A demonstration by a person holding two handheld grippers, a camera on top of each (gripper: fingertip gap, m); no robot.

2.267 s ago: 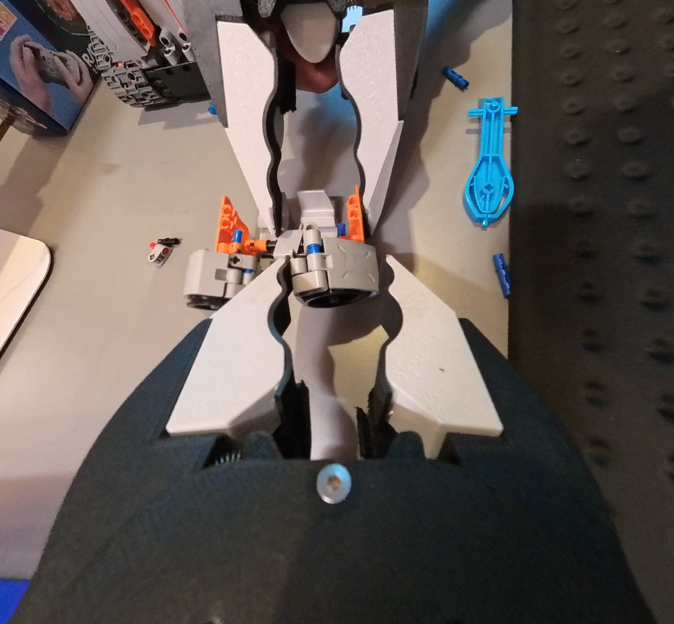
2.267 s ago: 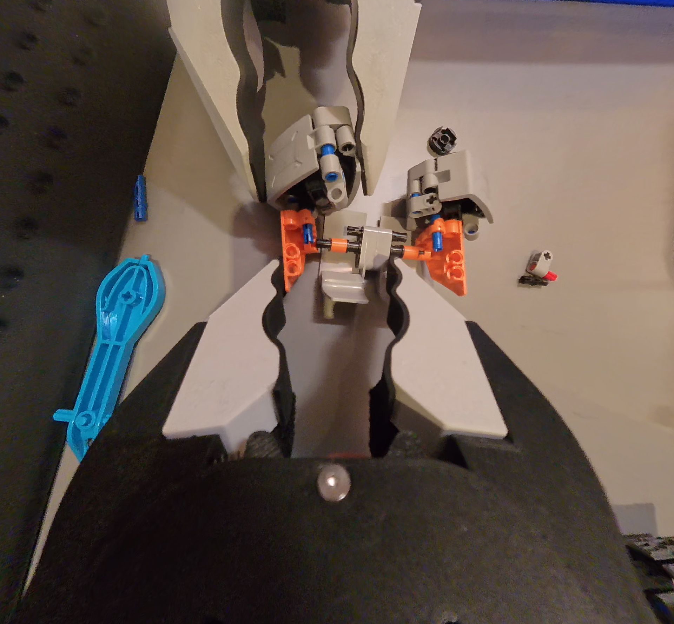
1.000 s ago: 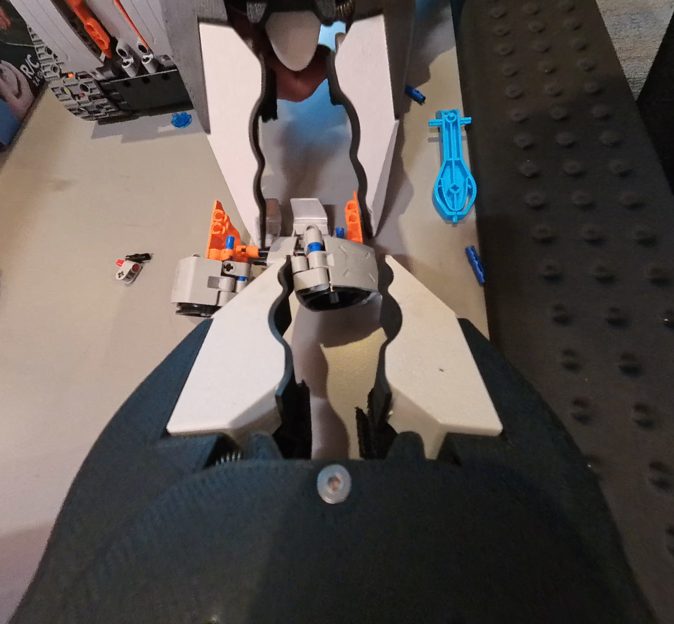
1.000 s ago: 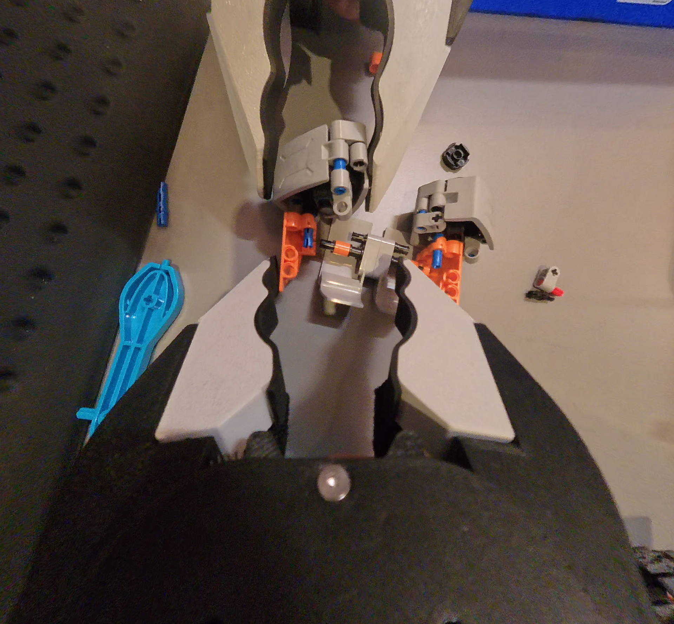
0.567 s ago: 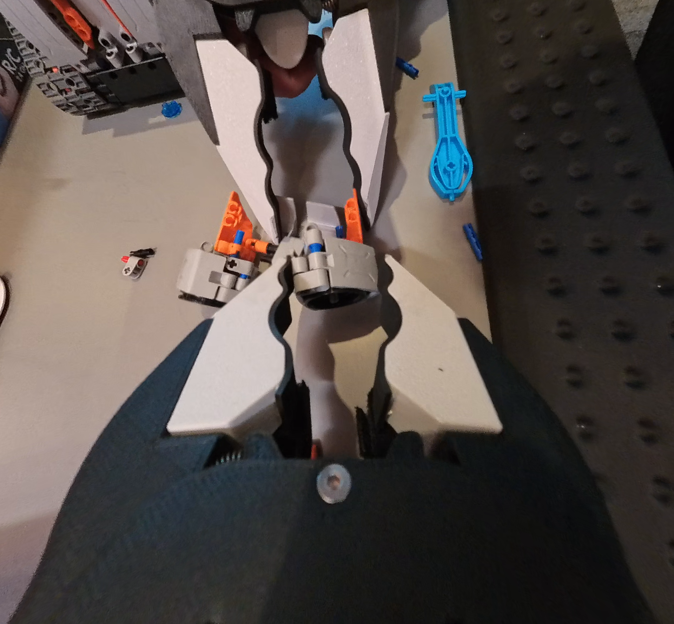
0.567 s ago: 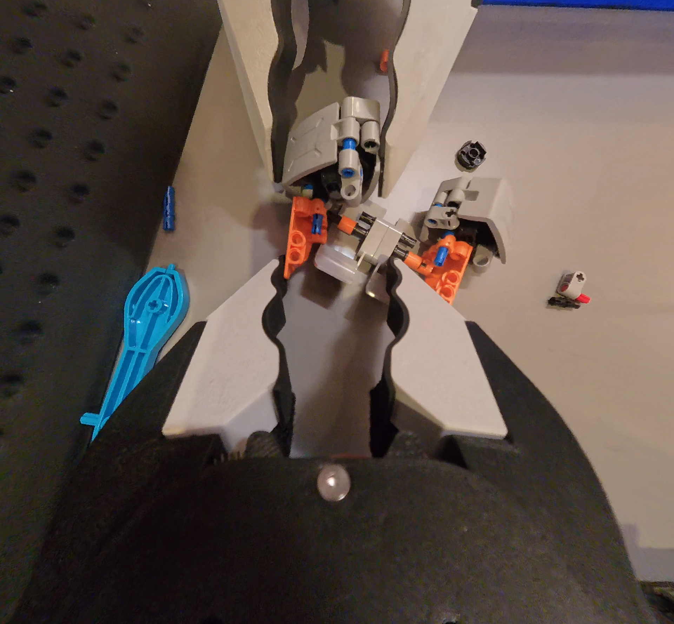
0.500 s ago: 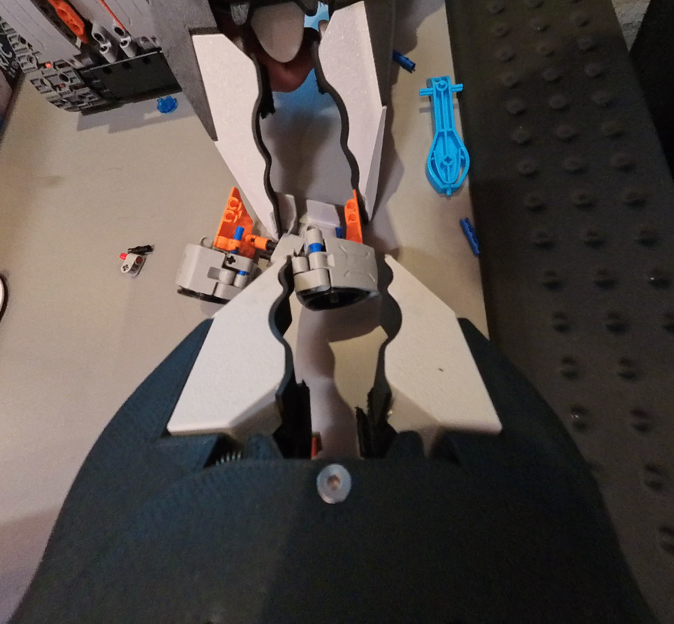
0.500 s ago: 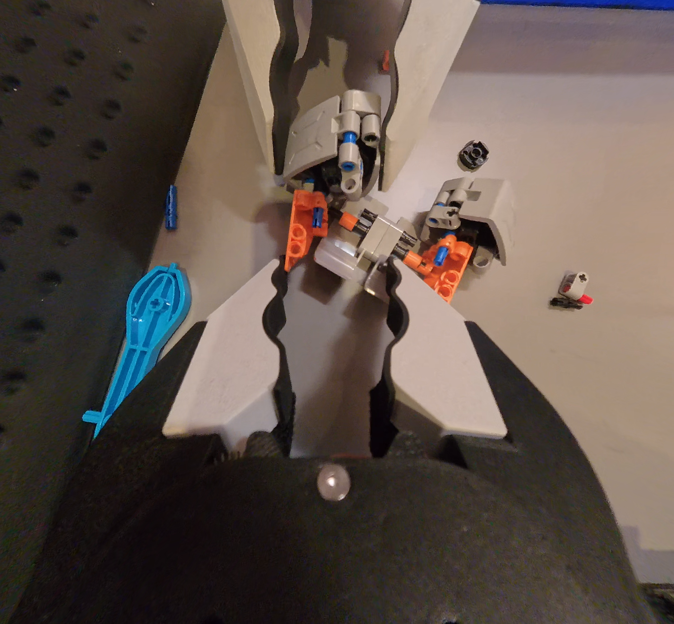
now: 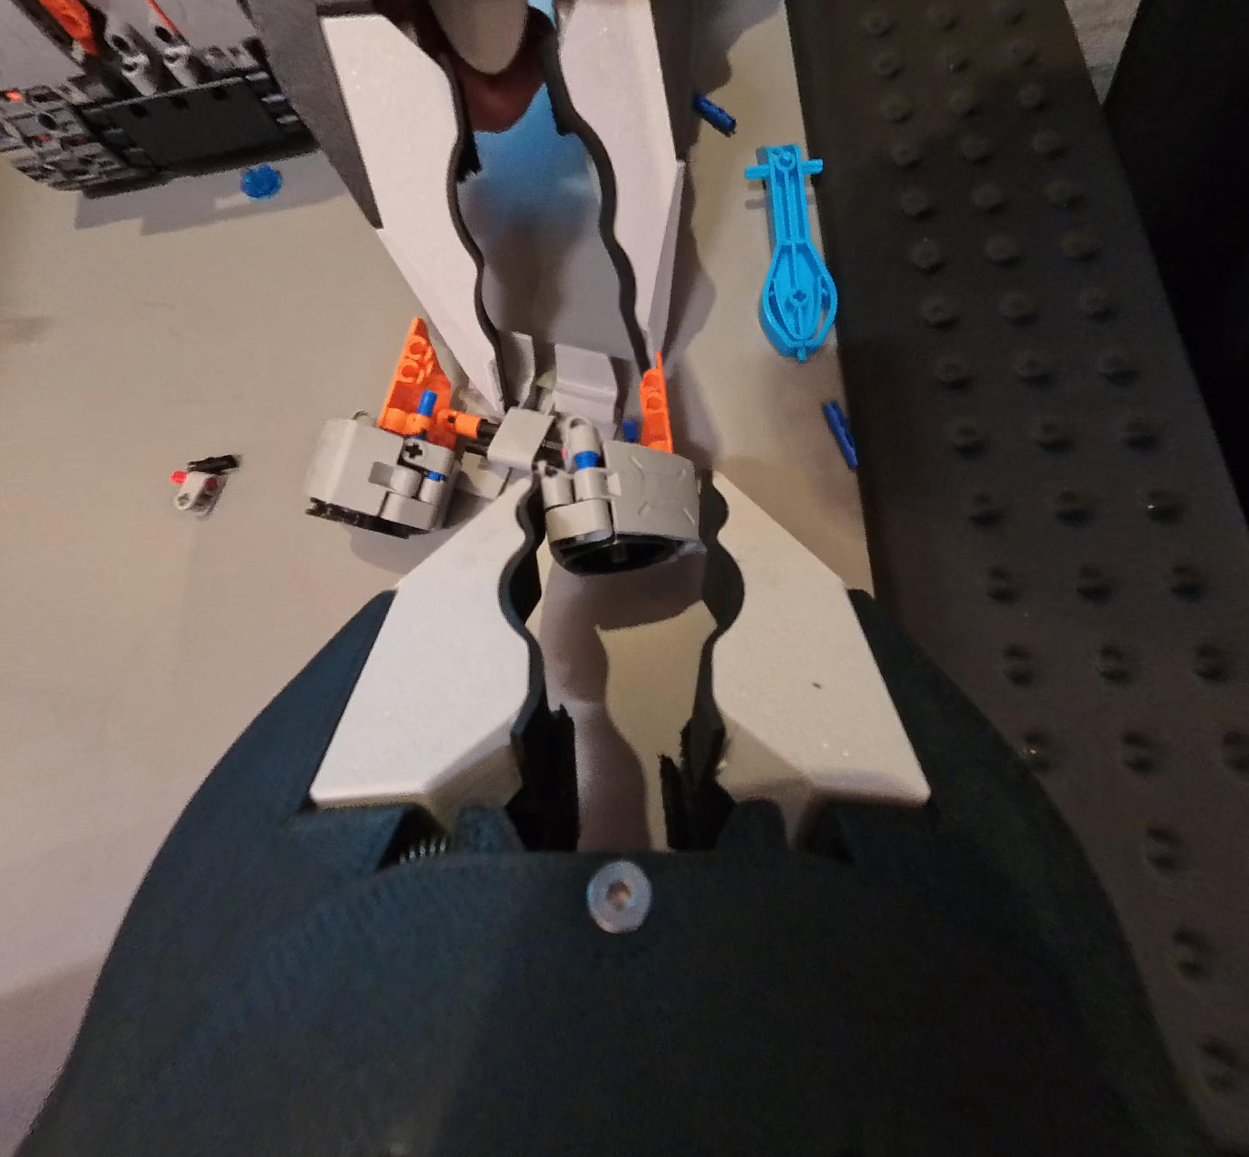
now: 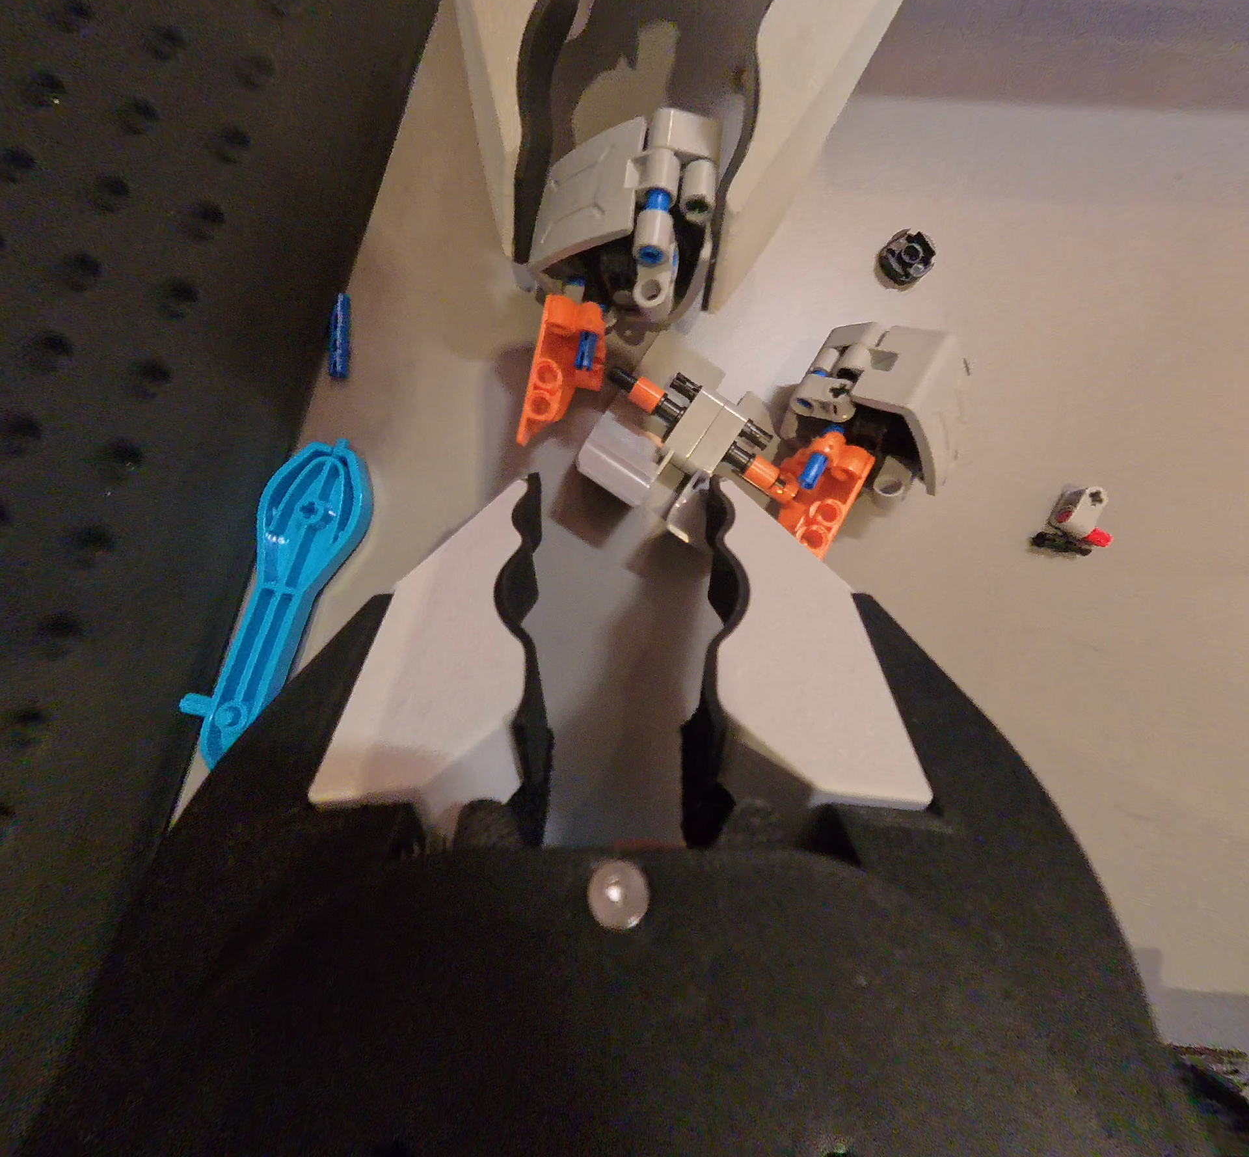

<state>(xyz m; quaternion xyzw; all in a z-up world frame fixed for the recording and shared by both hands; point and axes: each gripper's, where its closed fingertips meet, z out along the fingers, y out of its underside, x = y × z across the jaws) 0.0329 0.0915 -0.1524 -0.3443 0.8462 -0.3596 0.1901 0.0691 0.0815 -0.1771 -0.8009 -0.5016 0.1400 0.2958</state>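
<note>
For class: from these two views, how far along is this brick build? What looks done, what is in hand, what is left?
Done: one grey curved panel sits on its orange bracket, axled to the central grey block. In hand: the left gripper clamps a second grey panel; the right gripper straddles the block, open. Left: a blue pin and a black round piece lie loose.

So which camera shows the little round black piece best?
The right wrist view. There the small round black plastic piece lies in the open on the beige table, beyond the grey curved shell. In the left wrist view I cannot find it; a gripper probably hides that spot.
</note>
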